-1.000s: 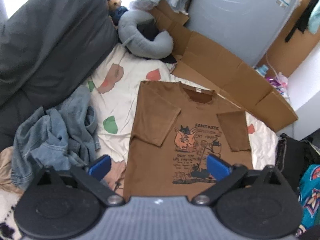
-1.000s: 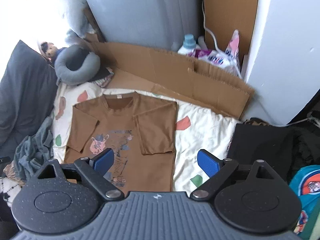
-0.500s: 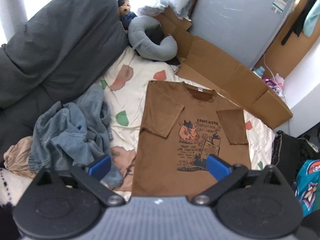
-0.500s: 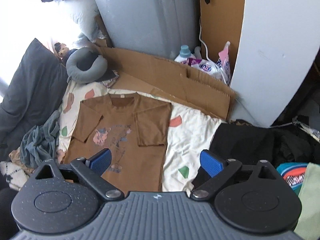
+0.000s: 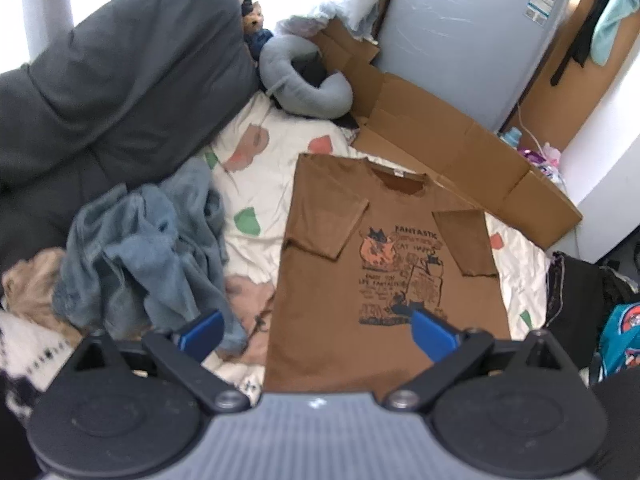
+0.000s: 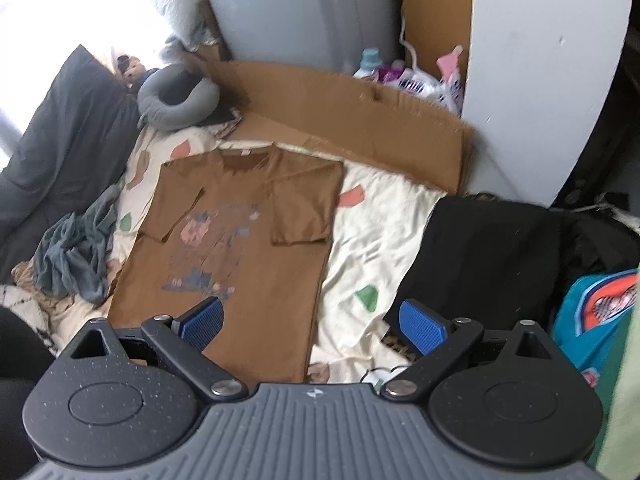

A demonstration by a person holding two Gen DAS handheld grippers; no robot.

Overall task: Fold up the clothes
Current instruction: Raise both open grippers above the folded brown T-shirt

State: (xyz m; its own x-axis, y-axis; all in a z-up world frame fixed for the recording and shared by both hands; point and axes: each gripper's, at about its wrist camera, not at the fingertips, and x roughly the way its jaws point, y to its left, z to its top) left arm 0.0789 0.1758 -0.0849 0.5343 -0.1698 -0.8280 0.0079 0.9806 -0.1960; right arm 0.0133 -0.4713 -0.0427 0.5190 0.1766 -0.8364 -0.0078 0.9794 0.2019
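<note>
A brown T-shirt [image 5: 340, 320] with a cat print lies flat on the patterned cream sheet [image 5: 260, 160], both short sleeves folded in over its chest. The same T-shirt [image 6: 256, 248] shows in the right wrist view, left of centre. My left gripper [image 5: 316, 330] hangs open above the shirt's lower hem, holding nothing. Well above the shirt's lower right edge and the sheet [image 6: 380, 232], my right gripper [image 6: 314, 322] is open and empty too.
A heap of blue-grey clothes [image 5: 140, 252] lies left of the shirt beside a dark duvet [image 5: 100, 80]. A grey neck pillow [image 5: 304, 80], flattened cardboard [image 5: 460, 148] and a grey appliance [image 5: 460, 40] stand behind. A black garment [image 6: 480, 256] and a teal bag [image 6: 592, 312] sit at the right.
Both grippers have pulled back and up from the shirt, so more of the bed and room shows. Both stay open; the shirt has not moved.
</note>
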